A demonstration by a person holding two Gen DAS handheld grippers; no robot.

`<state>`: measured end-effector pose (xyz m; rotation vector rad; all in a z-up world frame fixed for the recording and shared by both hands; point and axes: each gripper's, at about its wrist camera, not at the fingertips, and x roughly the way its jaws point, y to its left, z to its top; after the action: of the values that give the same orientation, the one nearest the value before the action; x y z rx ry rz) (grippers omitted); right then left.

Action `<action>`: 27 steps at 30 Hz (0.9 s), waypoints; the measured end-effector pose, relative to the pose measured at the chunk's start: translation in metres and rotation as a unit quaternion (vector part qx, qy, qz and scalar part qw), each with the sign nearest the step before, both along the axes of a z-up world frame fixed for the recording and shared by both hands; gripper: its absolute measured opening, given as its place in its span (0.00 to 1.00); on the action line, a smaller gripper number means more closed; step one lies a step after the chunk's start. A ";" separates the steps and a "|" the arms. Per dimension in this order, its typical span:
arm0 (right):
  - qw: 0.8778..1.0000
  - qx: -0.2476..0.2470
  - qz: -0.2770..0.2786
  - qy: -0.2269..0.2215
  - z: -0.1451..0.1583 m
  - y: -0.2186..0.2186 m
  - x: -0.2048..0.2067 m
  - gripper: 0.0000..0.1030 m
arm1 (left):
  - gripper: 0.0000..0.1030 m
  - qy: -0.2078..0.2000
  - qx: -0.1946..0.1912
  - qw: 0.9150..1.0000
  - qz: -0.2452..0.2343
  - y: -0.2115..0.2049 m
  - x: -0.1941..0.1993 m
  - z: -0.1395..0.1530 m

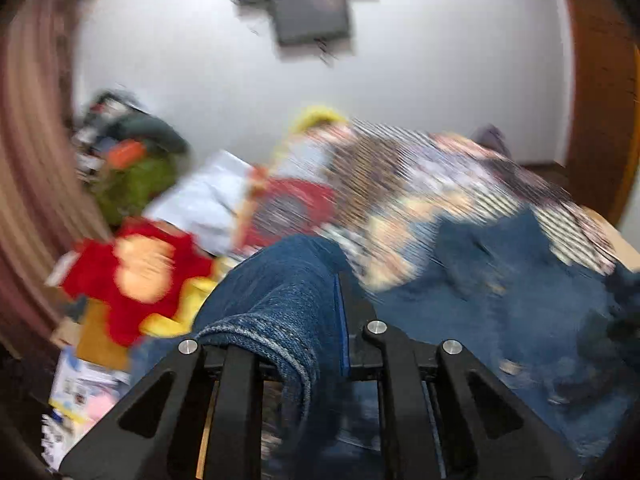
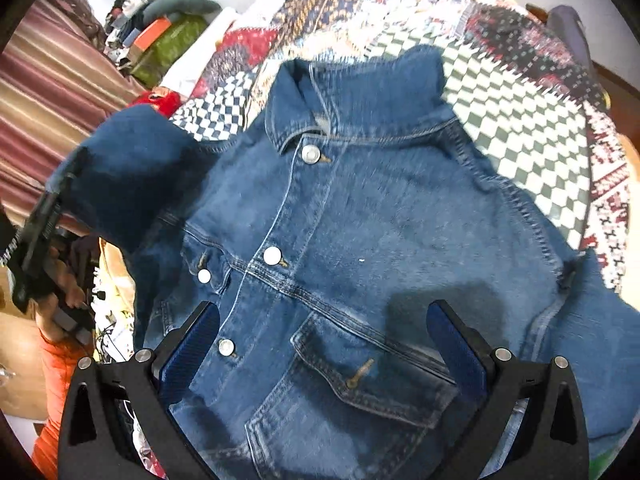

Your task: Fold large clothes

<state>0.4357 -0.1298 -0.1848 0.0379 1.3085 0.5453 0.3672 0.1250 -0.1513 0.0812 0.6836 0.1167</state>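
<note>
Denim sleeve (image 1: pixel 280 308) fills the left wrist view, cuff pinched between the closed fingers of the left gripper (image 1: pixel 304 344); background blurred, red plush toy (image 1: pixel 132 276) off to the left. Right wrist view: right gripper (image 2: pixel 324 344) spread wide above the denim jacket (image 2: pixel 360 240), touching nothing. Jacket lies front-up, buttoned, on a patchwork quilt (image 2: pixel 520 100) over the bed; one sleeve lifted at left.
</note>
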 end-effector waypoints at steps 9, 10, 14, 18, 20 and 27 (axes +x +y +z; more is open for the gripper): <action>1.000 -0.003 -0.001 -0.028 0.023 -0.027 -0.021 1.00 | 0.14 0.226 -0.230 0.946 -0.020 0.000 0.028 -0.121; 1.000 -0.004 -0.001 -0.029 0.023 -0.029 -0.022 1.00 | 0.14 0.238 -0.253 0.938 -0.012 0.004 0.028 -0.130; 0.999 -0.002 -0.003 -0.033 0.026 -0.036 -0.027 1.00 | 0.38 0.240 -0.317 0.918 0.009 0.030 0.019 -0.129; 0.999 0.003 -0.007 -0.035 0.028 -0.034 -0.027 1.00 | 0.54 0.211 -0.344 0.914 0.034 0.064 0.001 -0.111; 0.999 0.006 -0.008 -0.035 0.028 -0.032 -0.025 1.00 | 0.57 0.197 -0.354 0.913 0.045 0.084 -0.005 -0.101; 0.999 0.010 -0.004 -0.034 0.027 -0.017 -0.022 1.00 | 0.64 0.157 -0.376 0.903 0.139 0.161 -0.025 -0.110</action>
<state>0.4135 -0.1471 -0.1580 0.0402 1.2357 0.5492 0.3419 0.2859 -0.2609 -0.7603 1.0217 0.1076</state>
